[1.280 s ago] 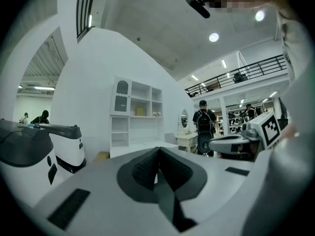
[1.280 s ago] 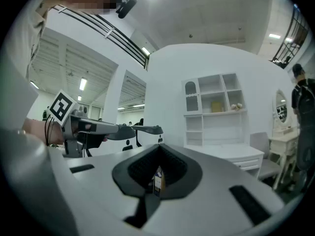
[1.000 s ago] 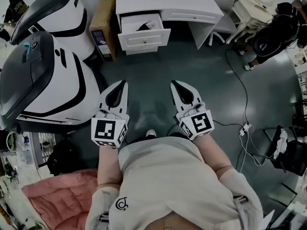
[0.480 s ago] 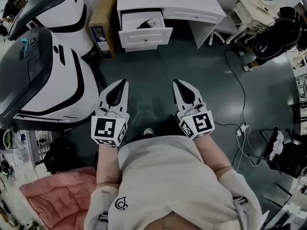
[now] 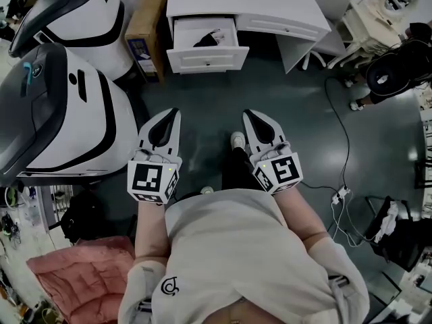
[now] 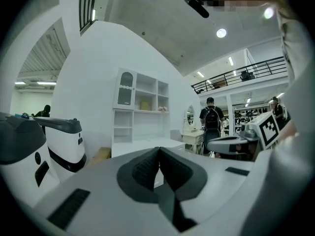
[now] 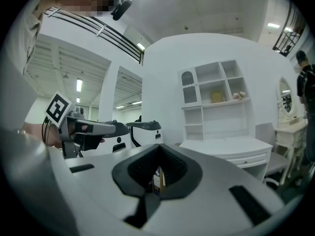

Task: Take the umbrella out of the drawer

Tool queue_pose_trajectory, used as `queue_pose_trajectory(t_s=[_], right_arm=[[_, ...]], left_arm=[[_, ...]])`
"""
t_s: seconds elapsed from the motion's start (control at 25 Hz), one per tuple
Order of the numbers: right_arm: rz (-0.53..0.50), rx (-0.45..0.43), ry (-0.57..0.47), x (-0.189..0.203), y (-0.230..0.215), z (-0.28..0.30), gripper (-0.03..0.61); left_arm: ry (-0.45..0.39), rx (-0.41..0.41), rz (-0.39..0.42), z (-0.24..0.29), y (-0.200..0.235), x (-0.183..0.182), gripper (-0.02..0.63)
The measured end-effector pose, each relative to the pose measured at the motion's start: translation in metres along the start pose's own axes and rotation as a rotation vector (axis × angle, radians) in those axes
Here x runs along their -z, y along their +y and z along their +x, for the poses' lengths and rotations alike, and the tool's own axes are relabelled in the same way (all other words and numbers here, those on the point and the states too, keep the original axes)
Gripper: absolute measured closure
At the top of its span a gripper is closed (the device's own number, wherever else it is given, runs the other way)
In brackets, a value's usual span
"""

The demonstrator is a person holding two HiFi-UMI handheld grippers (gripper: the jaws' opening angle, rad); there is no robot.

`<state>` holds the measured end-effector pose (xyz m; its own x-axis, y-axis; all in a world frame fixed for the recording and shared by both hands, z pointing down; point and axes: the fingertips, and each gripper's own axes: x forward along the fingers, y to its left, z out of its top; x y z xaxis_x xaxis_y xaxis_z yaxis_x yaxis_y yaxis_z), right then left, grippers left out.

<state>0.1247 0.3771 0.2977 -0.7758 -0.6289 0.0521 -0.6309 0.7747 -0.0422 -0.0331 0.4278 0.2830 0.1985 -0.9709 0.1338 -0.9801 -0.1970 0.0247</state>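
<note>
Since the earlier frame the white desk (image 5: 250, 2) and its pulled-out drawer (image 5: 206, 58) have drawn closer and larger in the head view, and a shoe (image 5: 237, 140) now steps forward between the two tools. Both are carried side by side ahead of the torso, well apart from the desk. The left gripper (image 5: 173, 115) has its jaws pressed together on nothing, and its own view shows the pads meeting. The right gripper (image 5: 247, 115) looks the same, tips closed and empty.

The umbrella (image 5: 208, 39) is the dark shape lying slantwise in the drawer at the desk's left end, near the drawer's middle and reaching toward its back right corner. It is too small here to tell the handle end from the tip.

It looks like a folded compact one, so probably light, with loose, slippery fabric over a stiff core. A pinch on fabric alone would likely slide, so clamping squarely across the bundled middle, or on the handle once found, seems the safer hold.
</note>
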Motion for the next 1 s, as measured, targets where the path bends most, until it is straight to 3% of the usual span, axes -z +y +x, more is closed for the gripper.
queue_pose_trajectory(t_s=[0.6,0.8,1.0], right_arm=[[0.005,-0.144,0.036,-0.014,-0.198,0.163,0.572],[-0.02,-0.139,0.033,-0.02,-0.258,0.208,0.574],[0.008,-0.145,0.058,-0.01,-0.29,0.241,0.574]], left_arm=[[0.048,-0.14,-0.004,0.227,0.038,-0.021,0.601],[0.062,-0.178,-0.001,0.288,0.052,-0.024,0.601],[0.116,-0.189,0.014,0.331,0.068,-0.015,0.601]])
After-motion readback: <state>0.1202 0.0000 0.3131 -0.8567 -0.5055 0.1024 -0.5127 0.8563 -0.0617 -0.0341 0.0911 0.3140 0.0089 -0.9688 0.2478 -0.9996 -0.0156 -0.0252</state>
